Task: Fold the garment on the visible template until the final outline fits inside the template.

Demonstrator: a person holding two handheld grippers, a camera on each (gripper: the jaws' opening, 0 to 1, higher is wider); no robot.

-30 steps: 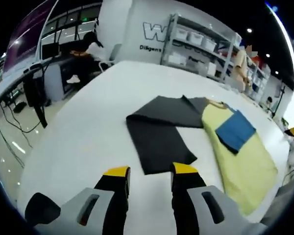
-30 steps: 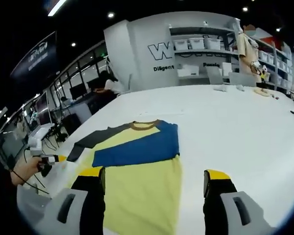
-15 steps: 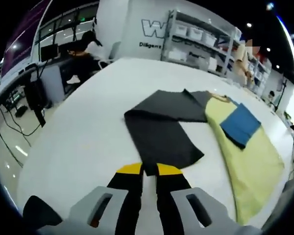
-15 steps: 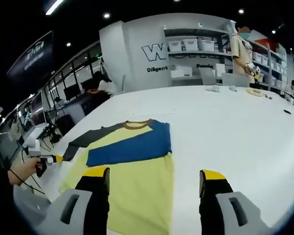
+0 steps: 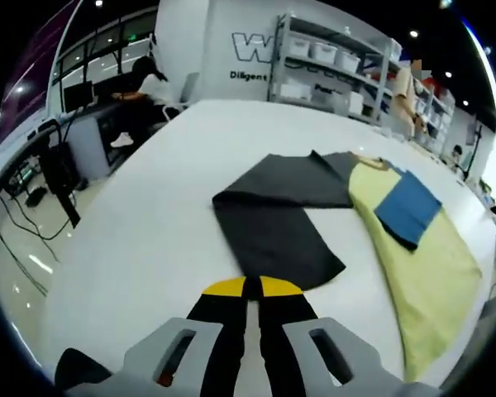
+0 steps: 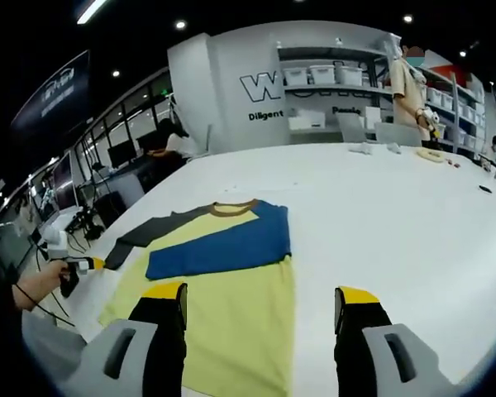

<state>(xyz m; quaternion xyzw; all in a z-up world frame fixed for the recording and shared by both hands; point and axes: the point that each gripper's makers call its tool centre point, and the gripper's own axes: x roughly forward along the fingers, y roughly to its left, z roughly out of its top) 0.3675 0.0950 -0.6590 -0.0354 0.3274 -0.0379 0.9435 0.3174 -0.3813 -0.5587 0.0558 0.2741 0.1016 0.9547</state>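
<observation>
Left hand-held gripper (image 5: 251, 286) is clenched on the dark sleeve (image 5: 274, 241) of the garment (image 6: 223, 265) lying flat on the table (image 6: 397, 215), right hand-held gripper (image 6: 260, 294) hangs released; lifting smoothly should carry that sleeve cleanly across the yellow body.

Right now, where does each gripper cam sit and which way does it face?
Left gripper view: rides the left gripper, low at the dark grey sleeve end, looking across the white table; jaws shut on the sleeve edge.
Right gripper view: rides the right gripper, at the yellow hem, facing the collar; jaws open; a hand at left.
Shared: the shirt, table, shelving.
</observation>
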